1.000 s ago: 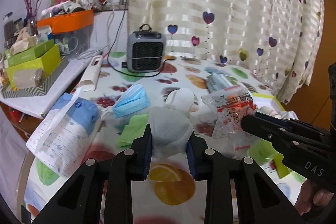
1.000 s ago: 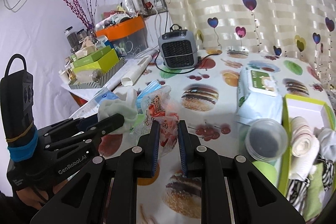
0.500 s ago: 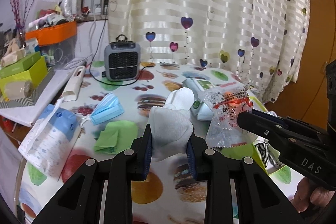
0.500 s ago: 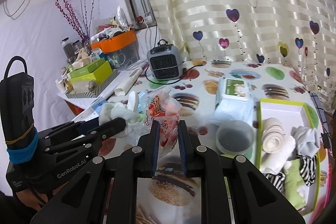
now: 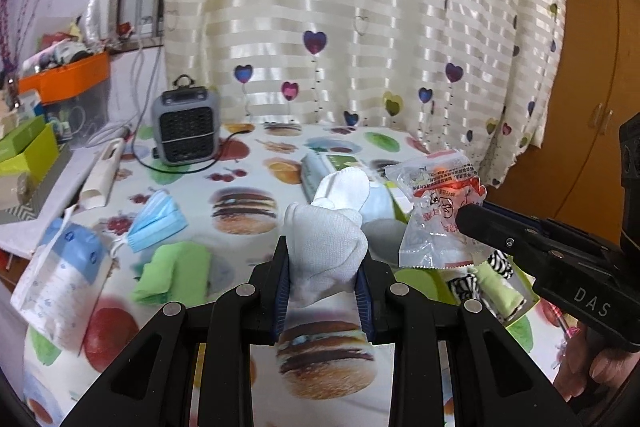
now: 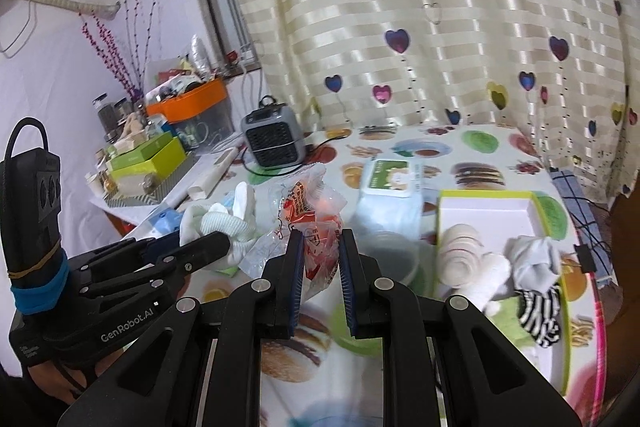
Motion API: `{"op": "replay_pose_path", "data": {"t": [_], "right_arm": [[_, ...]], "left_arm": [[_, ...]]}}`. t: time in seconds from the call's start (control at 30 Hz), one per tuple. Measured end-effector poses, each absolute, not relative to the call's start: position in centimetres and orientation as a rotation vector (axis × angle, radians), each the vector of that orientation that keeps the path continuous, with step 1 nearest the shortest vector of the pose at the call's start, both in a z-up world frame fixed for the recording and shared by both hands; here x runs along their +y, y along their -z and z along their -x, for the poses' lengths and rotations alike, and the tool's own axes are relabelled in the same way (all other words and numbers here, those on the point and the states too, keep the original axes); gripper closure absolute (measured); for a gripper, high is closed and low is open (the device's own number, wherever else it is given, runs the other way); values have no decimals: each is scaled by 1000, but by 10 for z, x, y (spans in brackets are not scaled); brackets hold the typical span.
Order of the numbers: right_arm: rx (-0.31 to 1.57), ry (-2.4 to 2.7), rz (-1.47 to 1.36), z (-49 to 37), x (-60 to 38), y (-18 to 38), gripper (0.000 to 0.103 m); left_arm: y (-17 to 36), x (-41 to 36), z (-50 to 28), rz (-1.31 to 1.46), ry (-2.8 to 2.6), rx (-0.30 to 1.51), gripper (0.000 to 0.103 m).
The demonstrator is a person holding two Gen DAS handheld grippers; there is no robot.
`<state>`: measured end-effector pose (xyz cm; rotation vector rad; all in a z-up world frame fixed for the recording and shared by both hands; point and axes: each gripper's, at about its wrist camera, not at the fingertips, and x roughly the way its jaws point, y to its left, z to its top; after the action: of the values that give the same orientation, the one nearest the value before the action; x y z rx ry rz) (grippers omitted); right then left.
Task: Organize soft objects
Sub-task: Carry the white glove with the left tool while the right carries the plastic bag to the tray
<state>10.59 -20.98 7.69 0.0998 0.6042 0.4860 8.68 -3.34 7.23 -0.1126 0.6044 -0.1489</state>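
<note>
Both claws grip: left claw [image 5: 323,281] pinches white sock [image 5: 325,247], right claw [image 6: 319,267] plastic packet [image 6: 316,223].

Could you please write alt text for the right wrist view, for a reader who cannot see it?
The right gripper pinches a clear plastic packet with red print above a food-patterned tablecloth. At left, the left gripper holds a white sock; at right, a green-rimmed box holds rolled fabrics.

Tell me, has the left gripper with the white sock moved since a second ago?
Yes. The left gripper, shut on the white sock, has carried rightward: the grey heater slid left in its view, and the green-rimmed box came in.
</note>
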Motion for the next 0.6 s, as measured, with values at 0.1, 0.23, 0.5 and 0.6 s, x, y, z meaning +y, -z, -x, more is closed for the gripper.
{"op": "replay_pose_path", "data": {"t": [0.1, 0.23, 0.5, 0.6], "right_arm": [[603, -464, -105, -107, -219, -77, 85], [598, -426, -118, -110, -235, -77, 85], [584, -344, -156, -115, -273, -77, 85], [583, -316, -167, -116, -285, -77, 85]], "left_arm": [[-73, -44, -91, 111, 177, 605, 76], [-74, -57, -98, 109, 213, 606, 76], [-78, -82, -108, 92, 265, 599, 76], [-79, -92, -113, 86, 284, 597, 76]]}}
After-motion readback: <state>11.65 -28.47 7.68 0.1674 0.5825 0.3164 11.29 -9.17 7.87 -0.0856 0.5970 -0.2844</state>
